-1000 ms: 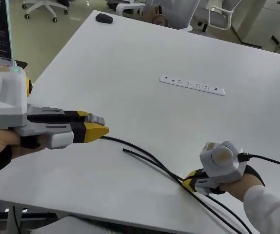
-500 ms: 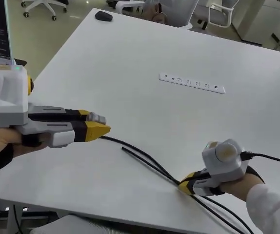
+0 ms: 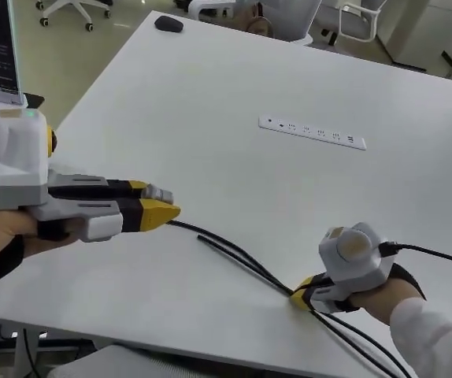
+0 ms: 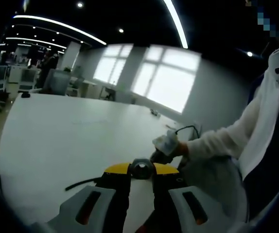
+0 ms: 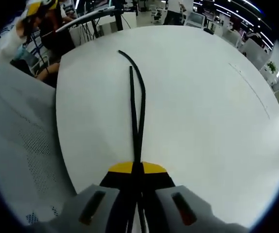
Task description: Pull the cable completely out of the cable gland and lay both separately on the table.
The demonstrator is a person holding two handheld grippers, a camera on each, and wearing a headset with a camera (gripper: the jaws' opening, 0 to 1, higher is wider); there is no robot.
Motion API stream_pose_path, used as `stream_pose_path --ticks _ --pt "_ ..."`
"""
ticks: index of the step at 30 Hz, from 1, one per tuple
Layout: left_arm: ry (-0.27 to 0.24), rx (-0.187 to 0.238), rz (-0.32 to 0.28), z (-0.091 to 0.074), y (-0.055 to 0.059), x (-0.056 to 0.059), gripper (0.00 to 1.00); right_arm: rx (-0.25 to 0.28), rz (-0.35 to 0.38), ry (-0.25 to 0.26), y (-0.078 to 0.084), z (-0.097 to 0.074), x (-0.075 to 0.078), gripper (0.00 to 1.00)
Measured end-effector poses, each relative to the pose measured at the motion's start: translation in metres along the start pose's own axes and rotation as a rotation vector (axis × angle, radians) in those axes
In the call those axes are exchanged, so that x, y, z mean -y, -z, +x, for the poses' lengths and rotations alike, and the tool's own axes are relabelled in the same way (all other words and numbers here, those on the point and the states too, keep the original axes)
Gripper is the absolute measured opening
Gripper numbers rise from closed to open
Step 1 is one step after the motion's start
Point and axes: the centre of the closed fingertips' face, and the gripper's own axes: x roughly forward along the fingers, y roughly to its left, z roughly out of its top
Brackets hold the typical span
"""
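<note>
The left gripper (image 3: 163, 208) was held low over the white table (image 3: 210, 102) near its front left part, its yellow-tipped jaws closed on the small grey cable gland (image 4: 140, 168), which sat pinched between the pads with its round end facing back along the jaws in the left gripper view. A black cable (image 3: 238, 253) ran from the tip of that gripper across the table toward the right gripper (image 3: 299, 298), lying flat as two strands side by side. One strand reached the left gripper's jaws. The other stopped in a free end just short of them, resting on the table. I could not tell whether the first strand was still seated inside the gland. The right gripper, low at the front right of the table, had its jaws clamped on both strands, and in the right gripper view the two black lines ran straight out from between its yellow pads and spread slightly apart farther on. A white power strip (image 3: 313, 133) lay well apart from the cable toward the far side, and a dark computer mouse (image 3: 168, 24) sat near the far edge.
</note>
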Motion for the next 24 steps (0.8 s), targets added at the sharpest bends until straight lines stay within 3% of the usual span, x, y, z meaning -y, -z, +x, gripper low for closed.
stream_pose_path --ticks 4,8,10,11,14,18,20,22,24 --pt "0.002 0.004 -0.006 0.002 -0.001 0.000 0.18 -0.019 0.007 0.006 -0.002 -0.007 0.014 0.01" --pt "0.010 0.004 -0.014 0.007 0.001 0.002 0.18 0.088 0.136 0.013 -0.030 -0.016 0.032 0.01" --pt "0.013 -0.002 -0.019 0.010 0.003 0.002 0.18 0.084 0.108 0.026 -0.042 -0.017 0.041 0.01" --pt "0.014 -0.004 -0.021 0.011 0.003 0.001 0.18 0.092 0.080 0.045 -0.052 -0.017 0.048 0.01" --pt "0.015 -0.005 -0.029 0.014 0.004 0.000 0.18 0.132 0.080 0.040 -0.080 -0.018 0.056 0.01" --pt "0.010 -0.004 -0.046 0.017 0.005 -0.004 0.18 0.154 0.013 0.049 -0.117 -0.015 0.065 0.01" --pt "0.009 -0.007 -0.053 0.019 0.007 -0.006 0.18 0.216 0.029 0.039 -0.138 -0.013 0.074 0.01" --pt "0.006 -0.009 -0.062 0.020 0.009 -0.009 0.18 0.313 0.072 0.025 -0.176 -0.016 0.086 0.01" --pt "0.002 -0.012 -0.070 0.022 0.010 -0.012 0.18 0.335 0.069 0.018 -0.202 -0.014 0.096 0.02"
